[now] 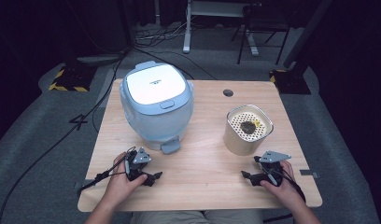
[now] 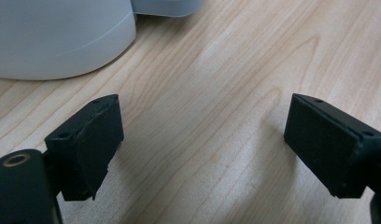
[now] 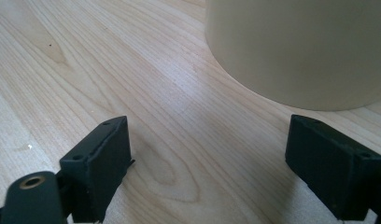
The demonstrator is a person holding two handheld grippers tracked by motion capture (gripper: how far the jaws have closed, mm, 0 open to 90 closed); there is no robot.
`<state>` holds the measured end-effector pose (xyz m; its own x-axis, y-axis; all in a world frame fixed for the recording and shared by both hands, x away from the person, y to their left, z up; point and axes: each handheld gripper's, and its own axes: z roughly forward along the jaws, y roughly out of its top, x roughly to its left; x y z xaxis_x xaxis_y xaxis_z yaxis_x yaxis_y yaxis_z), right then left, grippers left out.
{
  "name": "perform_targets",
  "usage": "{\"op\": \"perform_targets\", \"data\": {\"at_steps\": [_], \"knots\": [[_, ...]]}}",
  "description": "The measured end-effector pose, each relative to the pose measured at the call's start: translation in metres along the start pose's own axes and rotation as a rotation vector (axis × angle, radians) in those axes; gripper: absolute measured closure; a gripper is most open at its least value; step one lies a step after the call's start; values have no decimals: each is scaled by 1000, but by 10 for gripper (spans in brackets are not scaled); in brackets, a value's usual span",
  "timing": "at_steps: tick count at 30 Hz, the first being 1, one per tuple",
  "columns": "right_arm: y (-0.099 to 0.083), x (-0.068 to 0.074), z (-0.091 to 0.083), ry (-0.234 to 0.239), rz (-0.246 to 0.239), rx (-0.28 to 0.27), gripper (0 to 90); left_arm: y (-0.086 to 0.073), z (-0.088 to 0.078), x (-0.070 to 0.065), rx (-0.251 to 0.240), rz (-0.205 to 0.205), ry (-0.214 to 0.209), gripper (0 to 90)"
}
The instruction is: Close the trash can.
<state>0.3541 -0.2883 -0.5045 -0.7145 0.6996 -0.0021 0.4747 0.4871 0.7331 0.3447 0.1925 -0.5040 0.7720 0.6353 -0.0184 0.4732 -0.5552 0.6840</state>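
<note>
Between the jaws of the left gripper (image 2: 202,144) only bare wooden table (image 2: 216,93) is seen; the jaws are held wide apart, with nothing touched by either pad. Just ahead of the left-hand jaw in the left gripper view, the rounded pale blue base of the rice cooker (image 2: 58,37) is found, near but apart from the pad, with its front latch tab at the top edge of that view. The jaws of the right gripper (image 3: 207,170) are likewise spread wide over bare wood, and nothing is clamped. Ahead of the right-hand jaw in the right gripper view, the smooth cream wall of the container (image 3: 300,46) is met, close to the pad yet not touched by it. In the high view the left gripper (image 1: 153,177) is seen resting low on the table just in front of the rice cooker (image 1: 157,105), whose white lid is closed, and the right gripper (image 1: 248,176) is seen in front of the container (image 1: 247,128), which is topped by a perforated insert carrying a dark lump with a yellow bit. Each gripper is held by a hand (image 1: 118,184) entering from the near edge.
</note>
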Motion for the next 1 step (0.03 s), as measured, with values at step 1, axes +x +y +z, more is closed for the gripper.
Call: {"op": "perform_targets", "data": {"at_steps": [1], "knots": [[0, 0, 0, 0, 3, -1, 144, 0, 0, 1, -2, 4, -6, 123]]}}
